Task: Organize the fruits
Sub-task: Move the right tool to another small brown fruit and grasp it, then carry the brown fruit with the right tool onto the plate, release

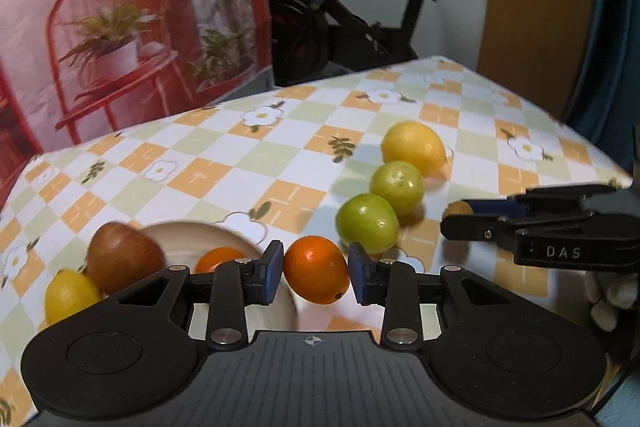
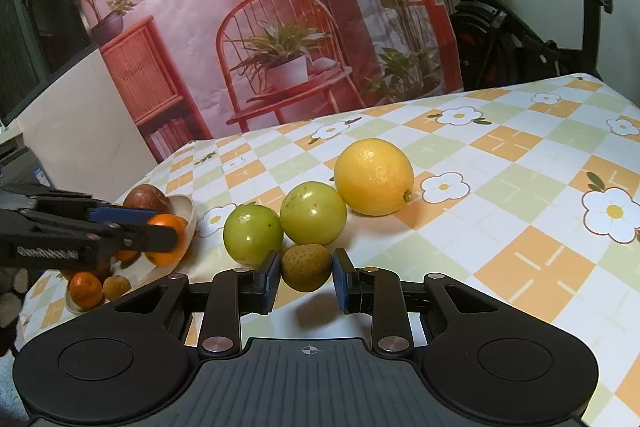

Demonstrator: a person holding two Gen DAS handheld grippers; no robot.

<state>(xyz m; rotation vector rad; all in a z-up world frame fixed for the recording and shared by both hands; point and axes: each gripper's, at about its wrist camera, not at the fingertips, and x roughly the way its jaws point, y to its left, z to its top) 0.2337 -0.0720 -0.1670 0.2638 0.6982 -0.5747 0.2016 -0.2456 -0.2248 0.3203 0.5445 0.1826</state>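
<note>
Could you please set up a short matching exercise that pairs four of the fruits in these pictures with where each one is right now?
Things:
1. orange
2. small tan fruit
3. big yellow lemon
4. brown fruit

Places:
A. in the bowl
B. loose on the tablecloth, beside a green fruit
C. gripped in the left claw
D. gripped in the right claw

Pairs: 1-C, 2-D, 3-B, 4-A
</note>
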